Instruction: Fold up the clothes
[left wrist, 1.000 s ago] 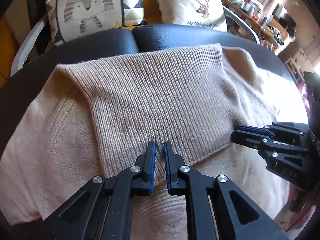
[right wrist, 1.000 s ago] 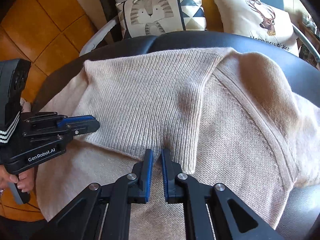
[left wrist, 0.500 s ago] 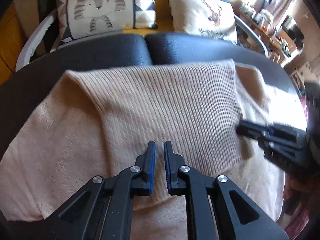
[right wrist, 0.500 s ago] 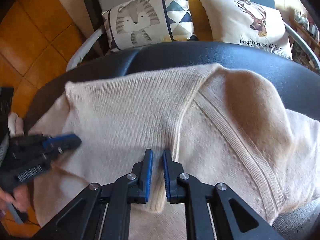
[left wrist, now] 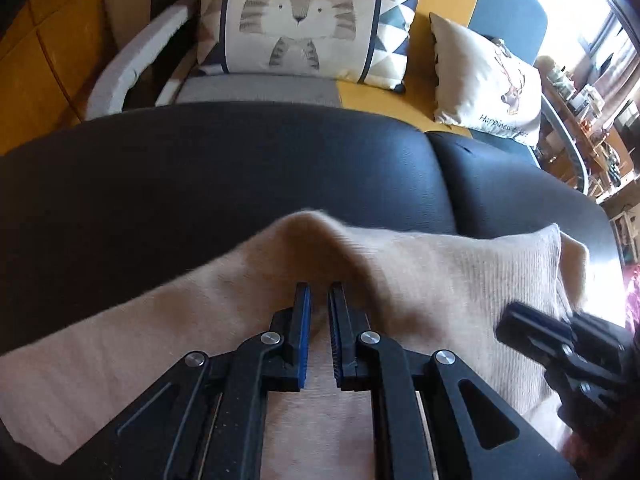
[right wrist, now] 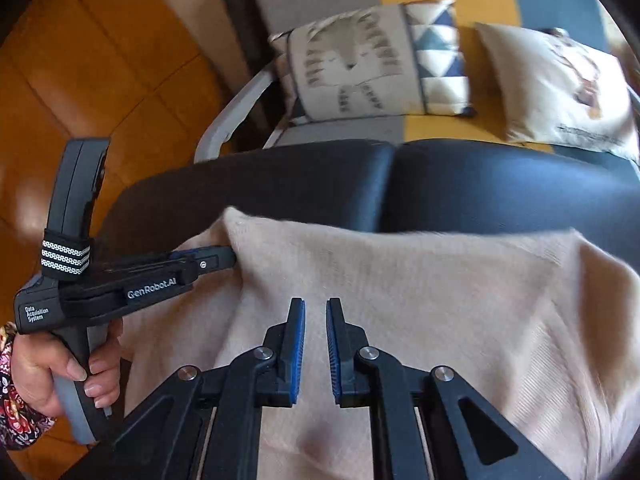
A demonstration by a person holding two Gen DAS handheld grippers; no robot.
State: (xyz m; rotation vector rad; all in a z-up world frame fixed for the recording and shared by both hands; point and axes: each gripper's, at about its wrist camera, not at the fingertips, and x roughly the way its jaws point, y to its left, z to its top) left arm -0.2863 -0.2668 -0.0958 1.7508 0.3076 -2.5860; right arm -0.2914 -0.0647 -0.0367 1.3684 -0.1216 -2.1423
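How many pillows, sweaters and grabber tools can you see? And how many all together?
Pillows: 2, a tiger one and a deer one.
Sweaters: 1, a beige sweater on the black seat.
Grabber tools: 2, the left gripper and the right gripper.
Total: 5

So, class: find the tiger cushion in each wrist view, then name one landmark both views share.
Left wrist view: the tiger cushion sits top centre, sharp, against the sofa back.
Right wrist view: the tiger cushion sits upper centre-right, blurred.
Shared landmark: the deer cushion, to its right in both.
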